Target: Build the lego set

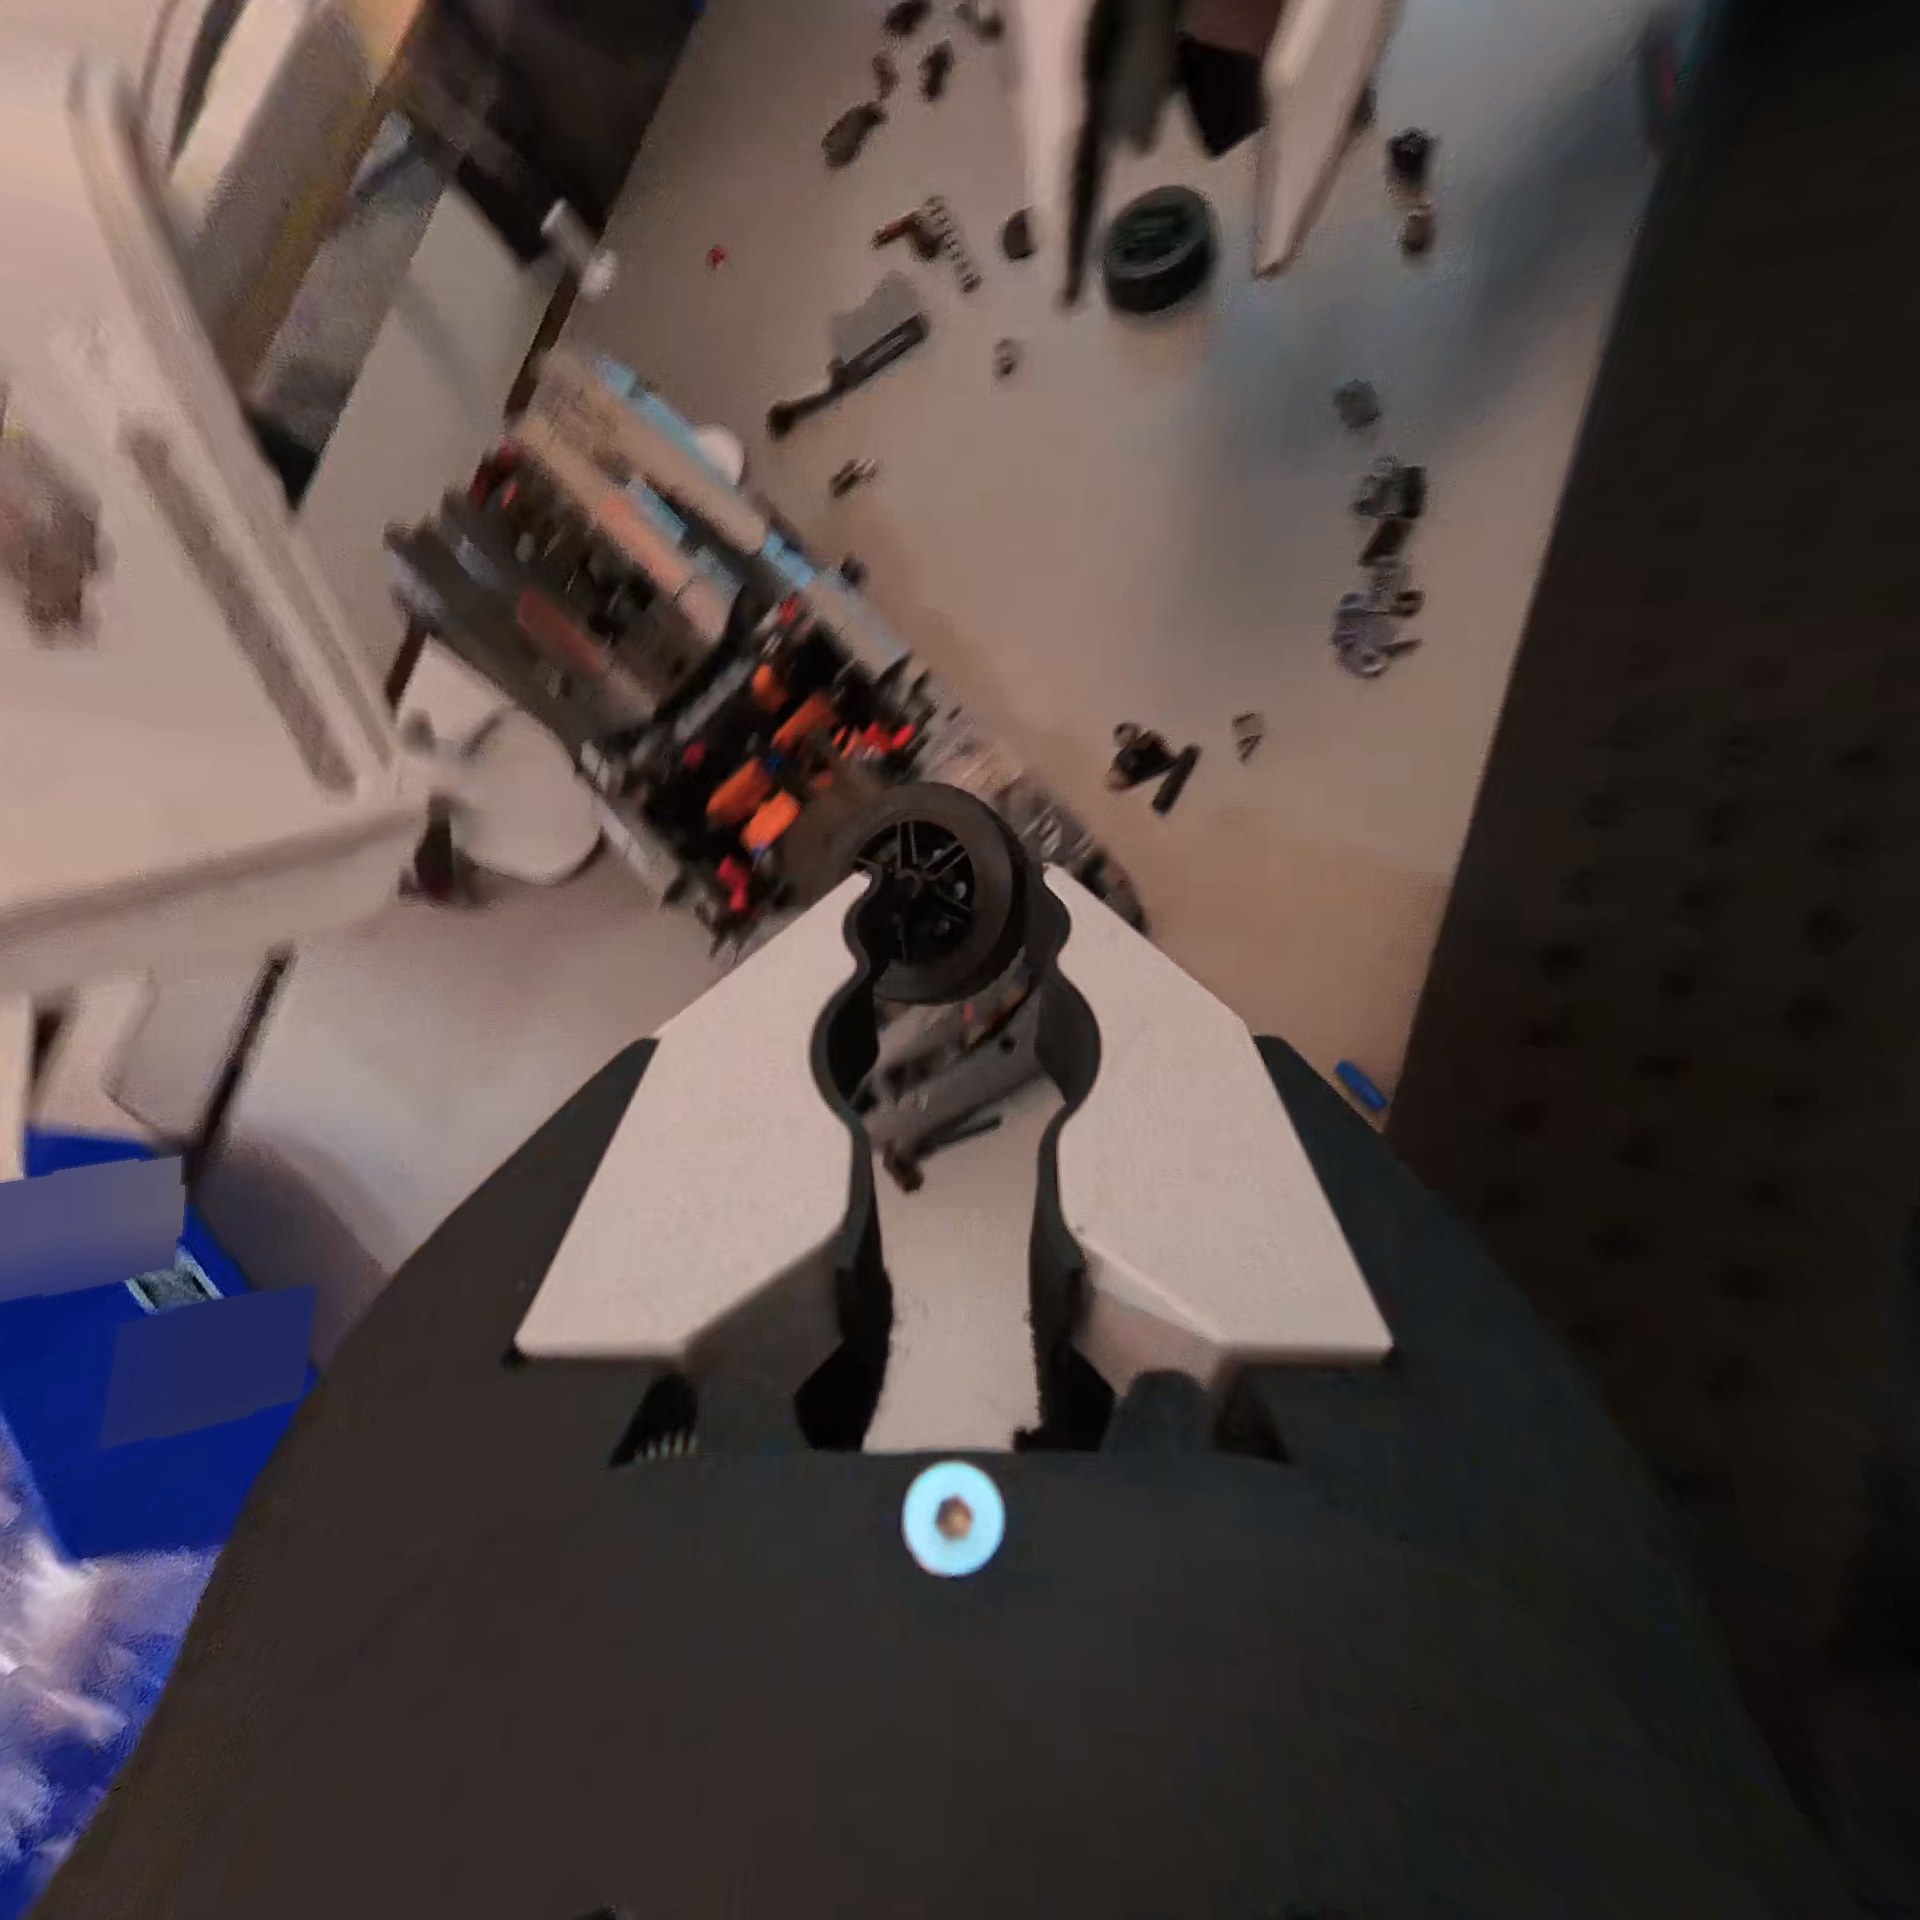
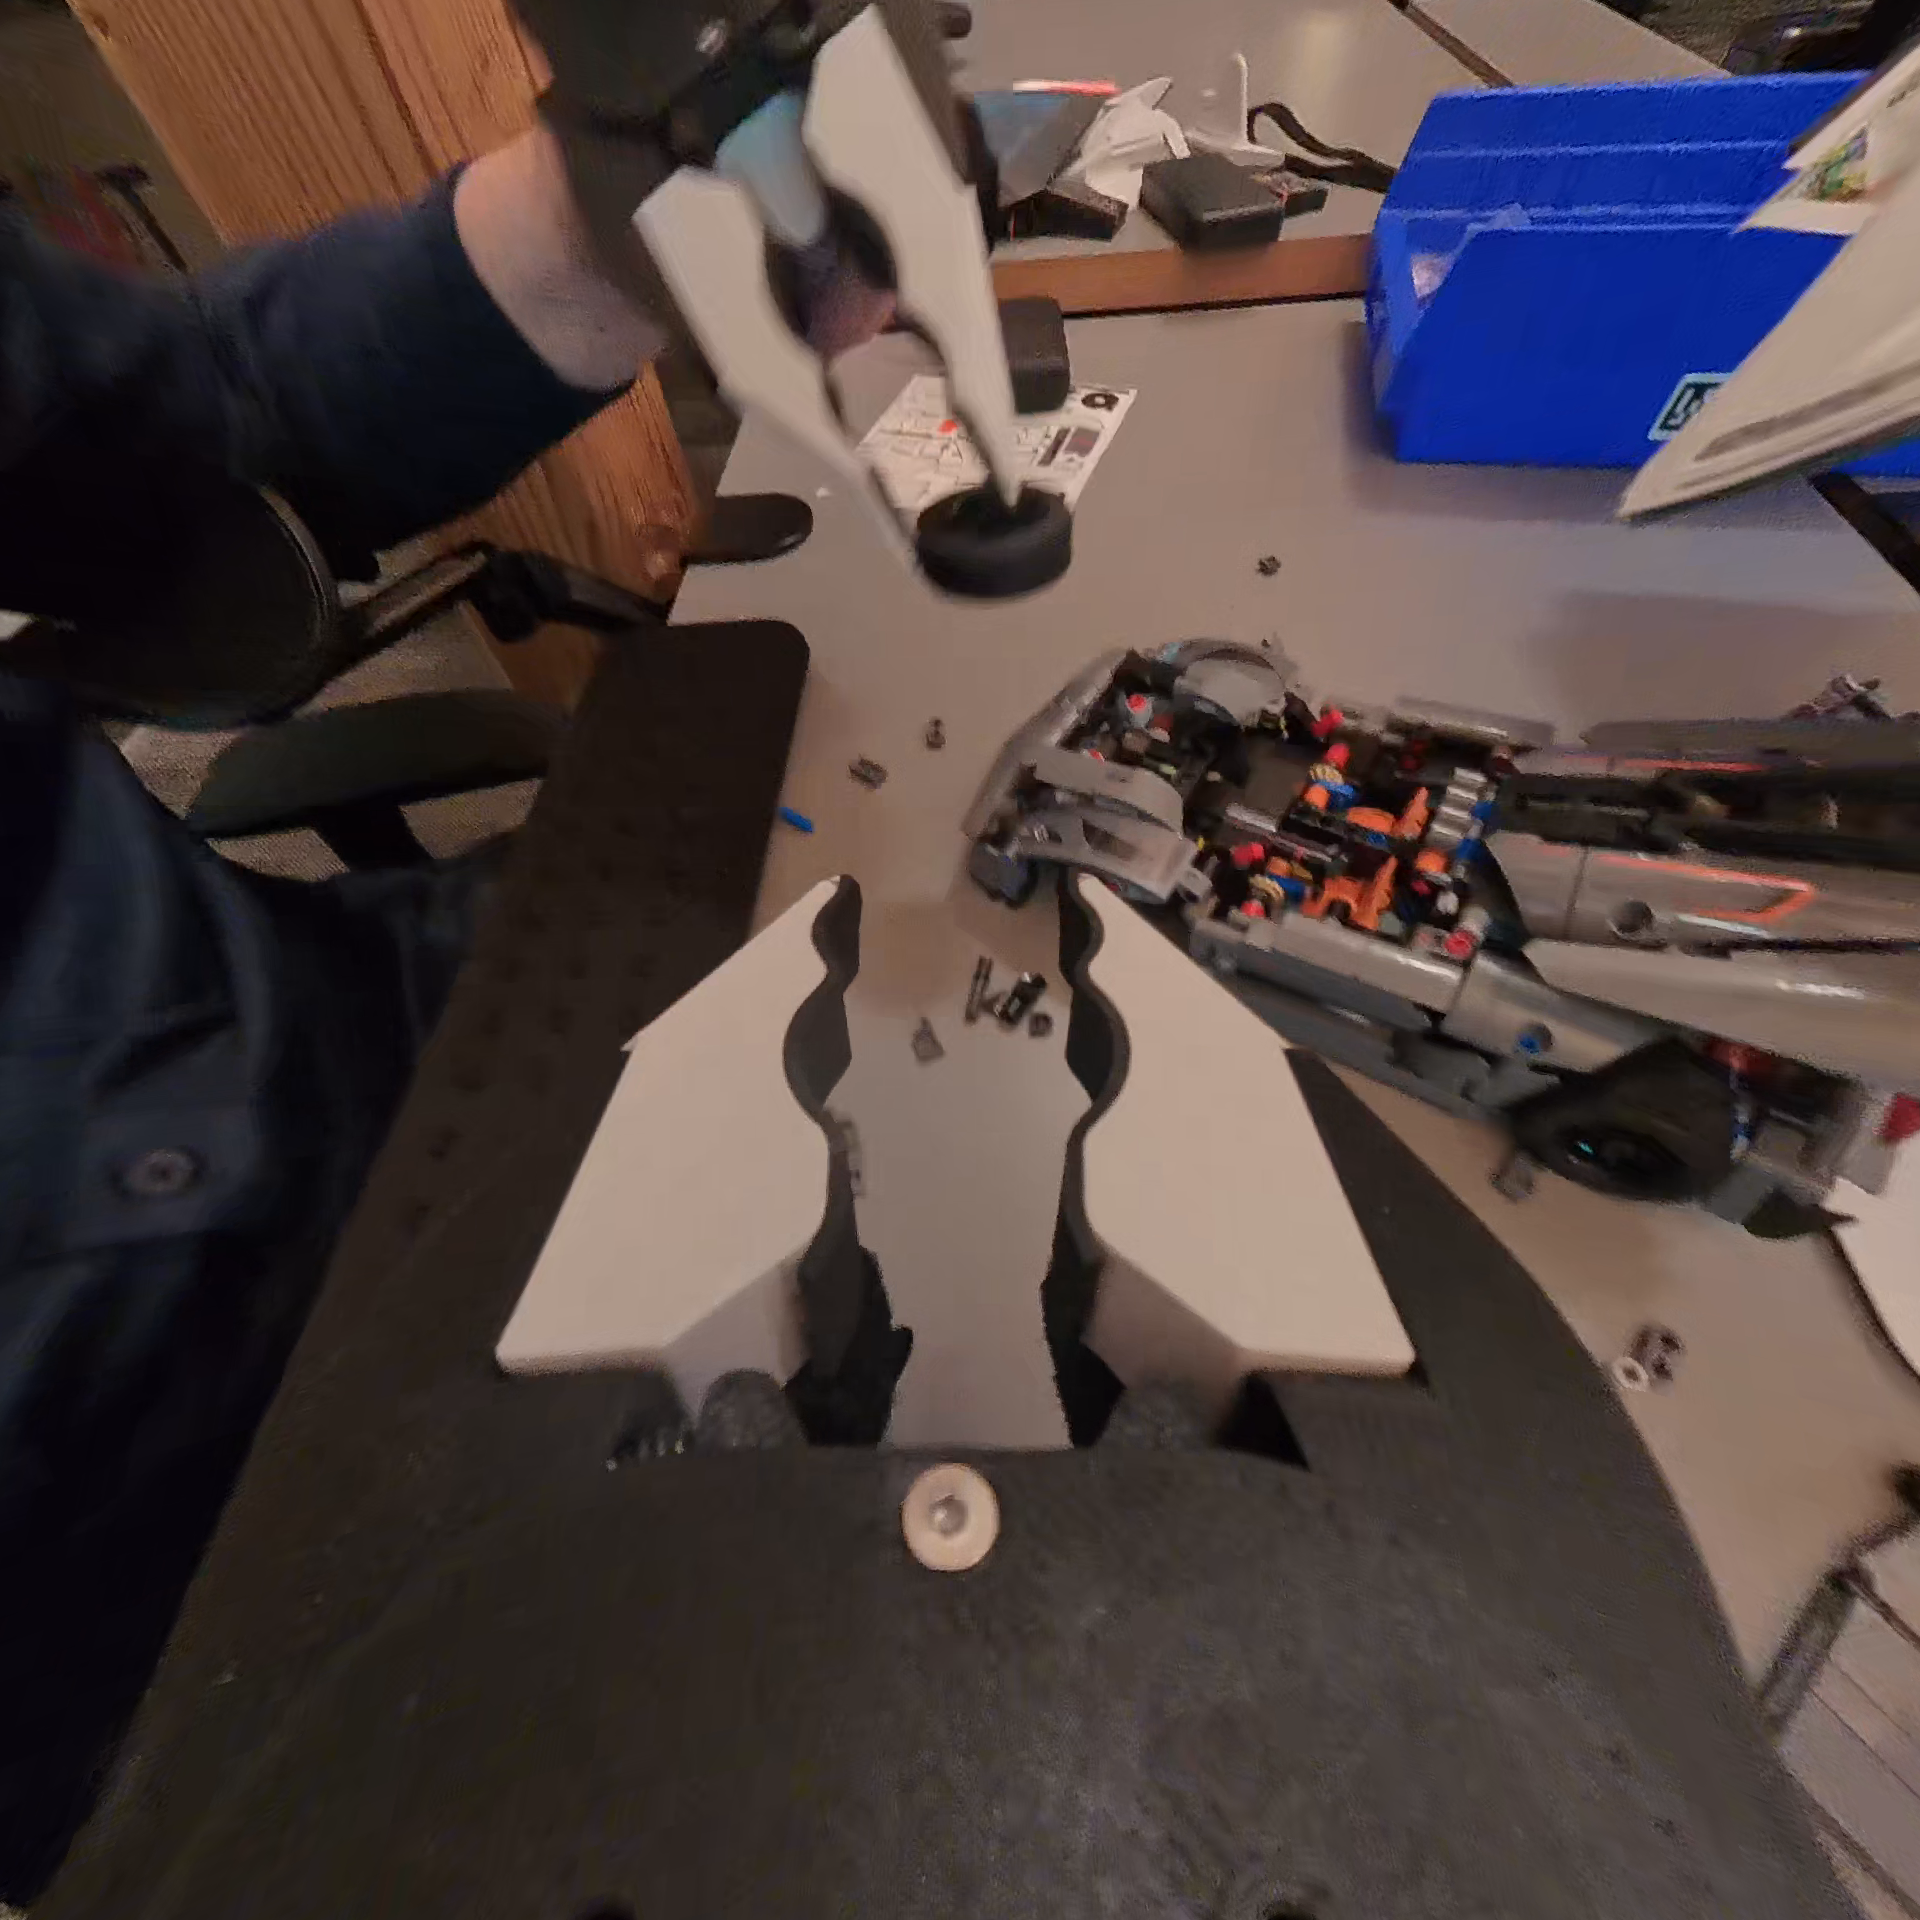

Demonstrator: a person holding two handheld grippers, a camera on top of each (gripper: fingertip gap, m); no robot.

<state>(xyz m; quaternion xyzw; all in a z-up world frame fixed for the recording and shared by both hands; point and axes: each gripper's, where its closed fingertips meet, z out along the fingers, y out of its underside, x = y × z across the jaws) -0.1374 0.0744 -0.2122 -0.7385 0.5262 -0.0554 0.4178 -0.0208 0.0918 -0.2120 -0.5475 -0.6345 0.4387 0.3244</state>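
The left gripper (image 1: 951,920) clamps one black rubber lego wheel (image 1: 940,894) between its two white fingertips, one tip inside the hub, holding it in the air above the grey tabletop (image 2: 1455,582). From the right wrist view the same wheel (image 2: 994,542) hangs at the far left, the gripper (image 2: 951,520) pointing steeply down from a dark-sleeved arm (image 2: 260,353).

The right gripper (image 2: 961,899) stands open and empty, its two fingers well apart over a few small black loose pieces (image 2: 1003,1003).

Just right of it lies one grey, partly built lego car (image 2: 1455,894), orange and red parts exposed, with one black wheel fitted at its near end (image 2: 1621,1138). A second loose tyre (image 1: 1158,249) lies far off on the table.

One blue plastic bin (image 2: 1579,270) sits far right; its contents cannot be made out. A printed sheet (image 2: 997,447) lies behind the held wheel.
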